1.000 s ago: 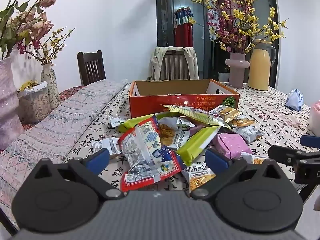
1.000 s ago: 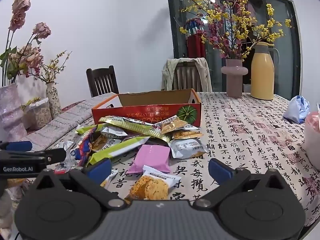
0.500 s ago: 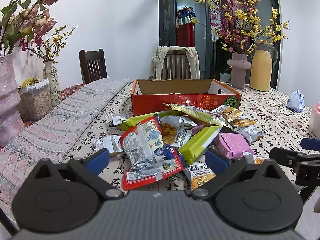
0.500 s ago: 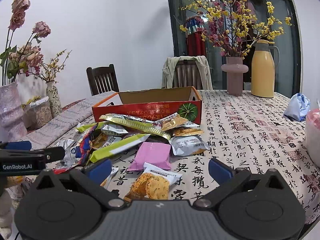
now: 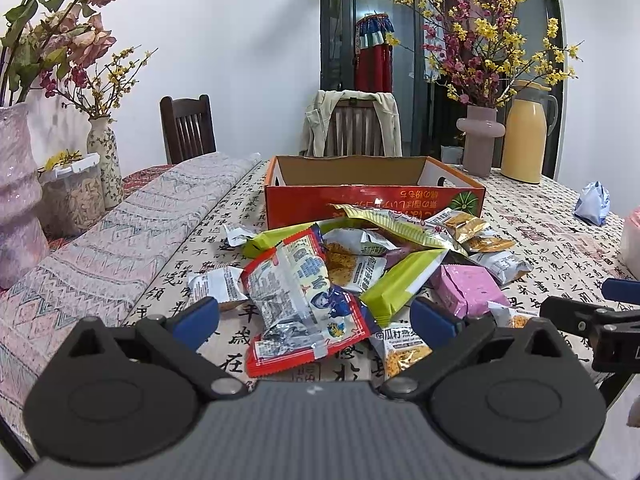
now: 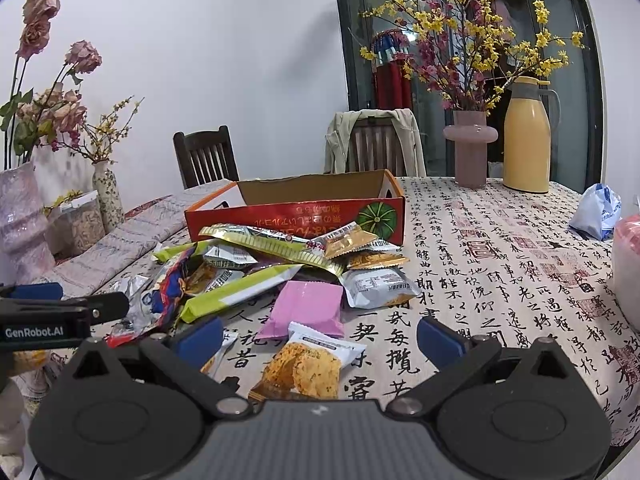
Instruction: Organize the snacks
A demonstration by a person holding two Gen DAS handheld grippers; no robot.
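Left tool (image 5: 314, 318) spread apart over red-edged snack packet (image 5: 298, 300). Right tool (image 6: 320, 334) likewise apart above cracker packet (image 6: 306, 364). Snack pile (image 5: 384, 256) on surface (image 6: 500, 264), orange cardboard box (image 5: 372, 196) at 12 o'clock.

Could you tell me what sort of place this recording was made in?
Most likely a home dining room: wooden chairs stand around a table with a calligraphy-print tablecloth, which carries flower vases, a yellow thermos jug and a pile of snack packets.

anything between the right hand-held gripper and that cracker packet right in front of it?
Nothing visible. The right hand-held gripper is open, and the cracker packet lies flat between its fingers, with the pink packet just beyond it.
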